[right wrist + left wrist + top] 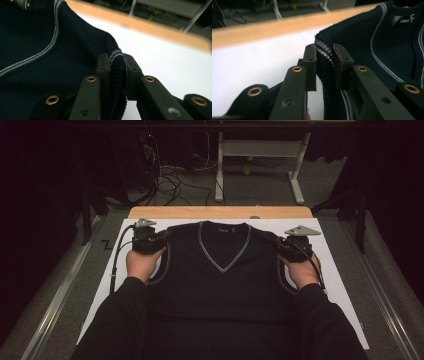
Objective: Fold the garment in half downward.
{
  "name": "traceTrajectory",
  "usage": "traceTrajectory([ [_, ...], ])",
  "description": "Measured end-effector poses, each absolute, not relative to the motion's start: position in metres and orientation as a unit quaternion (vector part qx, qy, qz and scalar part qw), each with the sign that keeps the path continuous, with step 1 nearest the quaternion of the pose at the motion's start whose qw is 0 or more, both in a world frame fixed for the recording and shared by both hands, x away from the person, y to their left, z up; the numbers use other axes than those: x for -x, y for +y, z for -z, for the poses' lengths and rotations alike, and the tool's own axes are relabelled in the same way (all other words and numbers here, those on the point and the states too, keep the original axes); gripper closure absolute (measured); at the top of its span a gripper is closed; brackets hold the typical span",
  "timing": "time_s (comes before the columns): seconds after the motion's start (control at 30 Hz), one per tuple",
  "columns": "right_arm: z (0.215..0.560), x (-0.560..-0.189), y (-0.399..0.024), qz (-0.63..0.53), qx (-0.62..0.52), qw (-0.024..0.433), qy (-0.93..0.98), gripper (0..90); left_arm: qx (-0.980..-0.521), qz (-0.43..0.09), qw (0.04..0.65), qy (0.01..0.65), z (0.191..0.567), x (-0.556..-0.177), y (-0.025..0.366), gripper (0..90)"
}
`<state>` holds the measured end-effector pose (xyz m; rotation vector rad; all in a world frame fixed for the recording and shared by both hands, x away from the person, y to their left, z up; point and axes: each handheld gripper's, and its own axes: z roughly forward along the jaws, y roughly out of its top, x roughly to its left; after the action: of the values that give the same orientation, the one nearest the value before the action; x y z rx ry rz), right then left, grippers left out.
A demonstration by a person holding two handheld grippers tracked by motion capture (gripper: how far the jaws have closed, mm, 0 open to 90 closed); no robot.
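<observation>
Pinching the navy V-neck sweater vest [220, 285] at its shoulders, left gripper [325, 60] and right gripper [116, 65] both clamp ribbed armhole trim.

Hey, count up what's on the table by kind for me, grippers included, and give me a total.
Dark V-neck sweater vest: 1
White sheet under it: 1
Hand-held grippers: 2, left gripper and right gripper, each with jaws shut on an armhole edge
Total: 4

Black sleeves [125, 320]; black fingers [310, 62] with brass-ringed screw holes, black trailing cables [116, 260].
</observation>
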<state>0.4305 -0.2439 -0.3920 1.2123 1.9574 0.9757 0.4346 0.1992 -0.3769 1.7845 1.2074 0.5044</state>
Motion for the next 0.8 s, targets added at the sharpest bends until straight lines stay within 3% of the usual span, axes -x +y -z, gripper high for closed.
traceTrajectory([
  [0.33, 0.341, -0.438, -0.244, -0.408, -0.444, 0.352, 0.716, 78.8, -0.699, -0.234, 0.480, 0.476, 0.338, -0.439, 0.201, 71.3],
  [0.57, 0.348, -0.435, -0.243, -0.407, -0.441, 0.339, 0.725, 78.2, -0.709, -0.212, 0.478, 0.473, 0.351, -0.435, 0.202, 71.2],
  [0.8, 0.366, -0.413, -0.246, -0.409, -0.427, 0.327, 0.737, 78.2, -0.720, -0.200, 0.481, 0.459, 0.367, -0.406, 0.207, 71.2],
])
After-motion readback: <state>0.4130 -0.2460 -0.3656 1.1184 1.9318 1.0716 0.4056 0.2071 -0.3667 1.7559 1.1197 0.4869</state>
